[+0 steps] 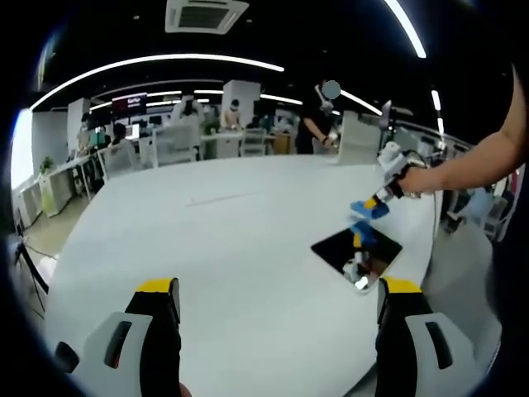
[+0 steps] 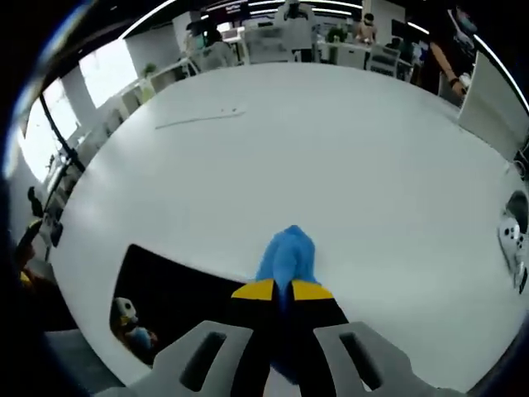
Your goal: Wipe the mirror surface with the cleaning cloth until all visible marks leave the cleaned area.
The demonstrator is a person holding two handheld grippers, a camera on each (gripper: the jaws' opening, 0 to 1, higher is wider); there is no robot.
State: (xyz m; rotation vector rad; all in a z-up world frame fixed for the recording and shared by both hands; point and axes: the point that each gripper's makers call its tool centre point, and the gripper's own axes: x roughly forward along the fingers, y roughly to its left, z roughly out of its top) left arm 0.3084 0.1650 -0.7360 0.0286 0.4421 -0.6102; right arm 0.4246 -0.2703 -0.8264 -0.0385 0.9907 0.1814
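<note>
Right gripper [image 1: 369, 207] holds blue cloth [image 1: 364, 208] above mirror [image 1: 356, 251], right of centre; left gripper [image 1: 277, 298] jaws apart, bottom.

Soft cloth, glossy mirror, matt counter

The blue cloth [image 2: 287, 256] looks soft and fuzzy; the mirror [image 1: 355, 249] is dark, glossy, reflective; the white counter [image 2: 331, 149] is smooth and matt.

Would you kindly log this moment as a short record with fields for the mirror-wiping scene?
surface: white table
mirror: dark rectangular mirror lying flat near the table's edge
cloth: blue cleaning cloth clamped in the right gripper
cloth position: above the mirror's far edge in the left gripper view; contact cannot be told
left gripper: left gripper, jaws apart, holding nothing
other item: thin cable farther along the table
</note>
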